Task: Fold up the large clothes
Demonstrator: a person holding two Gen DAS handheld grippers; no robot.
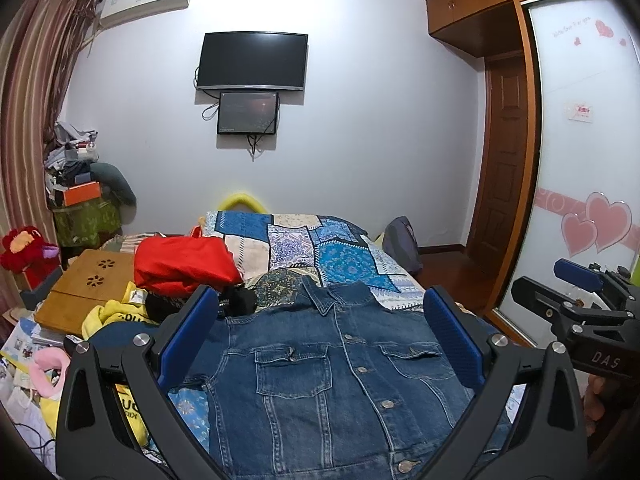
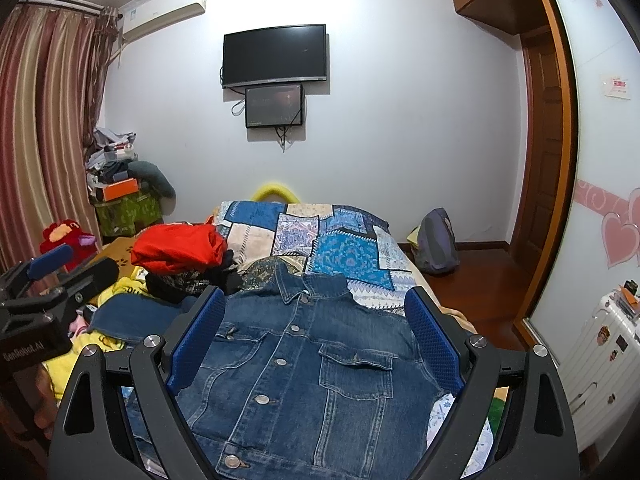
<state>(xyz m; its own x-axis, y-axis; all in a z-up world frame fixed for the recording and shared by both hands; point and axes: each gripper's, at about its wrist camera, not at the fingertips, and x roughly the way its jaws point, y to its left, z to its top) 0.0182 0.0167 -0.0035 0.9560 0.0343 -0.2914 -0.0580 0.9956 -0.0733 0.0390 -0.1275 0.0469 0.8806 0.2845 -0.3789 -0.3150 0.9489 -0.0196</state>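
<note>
Currently, I am holding my left gripper [image 1: 320, 340] and right gripper [image 2: 316, 340] above the denim jacket [image 1: 340, 368], jaws spread wide, gripping nothing. Beyond the jacket's collar, a red garment [image 1: 184, 266] is lying on the bed [image 1: 348, 264].

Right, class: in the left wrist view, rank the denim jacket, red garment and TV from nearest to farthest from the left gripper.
1. Denim jacket, just ahead of the left gripper.
2. Red garment, farther back, on the left.
3. TV, on the far wall.
</note>
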